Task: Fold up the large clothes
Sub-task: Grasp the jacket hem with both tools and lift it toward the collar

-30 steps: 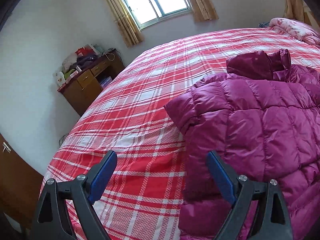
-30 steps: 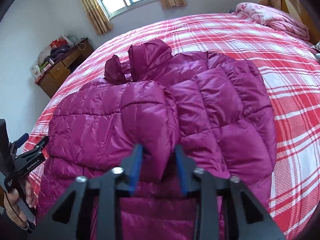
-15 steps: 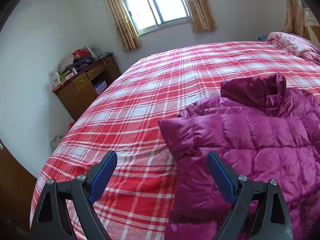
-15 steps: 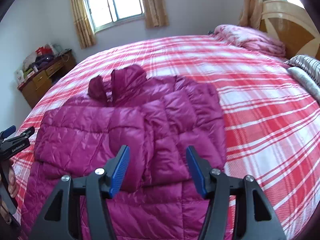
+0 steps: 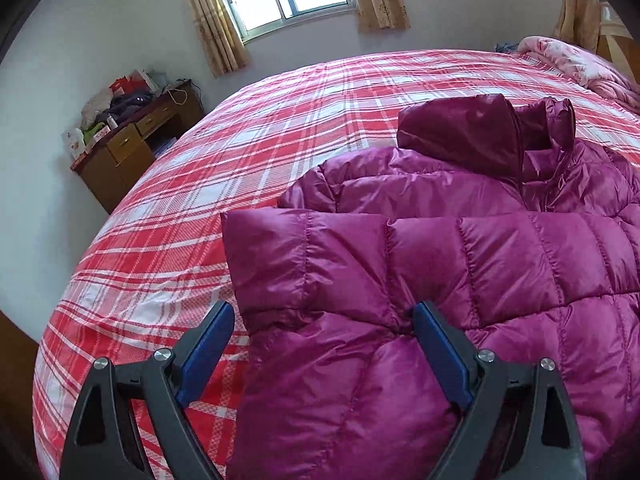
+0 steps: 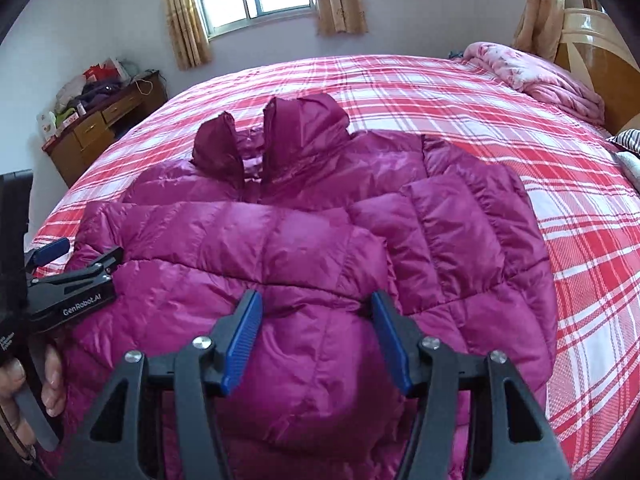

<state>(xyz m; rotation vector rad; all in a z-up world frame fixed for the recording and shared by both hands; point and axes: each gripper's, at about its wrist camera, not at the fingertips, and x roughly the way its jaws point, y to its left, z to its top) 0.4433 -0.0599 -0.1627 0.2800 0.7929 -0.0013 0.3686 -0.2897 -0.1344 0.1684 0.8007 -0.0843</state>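
Note:
A magenta quilted puffer jacket (image 6: pixel 320 240) lies flat on the red plaid bed (image 6: pixel 440 92), hood at the far end and both sleeves folded in across the body. My right gripper (image 6: pixel 316 332) hovers open over the jacket's near middle, holding nothing. My left gripper (image 5: pixel 324 336) is open at the jacket's (image 5: pixel 460 264) left edge. The folded sleeve's corner lies between its blue pads (image 5: pixel 212 344), which do not press on it. In the right wrist view the left gripper (image 6: pixel 80 254) shows at the far left, held by a hand (image 6: pixel 52 380).
A wooden desk (image 5: pixel 132 144) piled with clutter stands against the wall left of the bed. A pink quilt (image 6: pixel 540 76) lies bunched at the far right by the wooden headboard (image 6: pixel 592 40). A striped pillow (image 6: pixel 628 140) sits at the right edge.
My right gripper opened off the sleeve fold and drew back from it. My left gripper moved from over the bare bedcover to the jacket's left edge, which now lies between its jaws.

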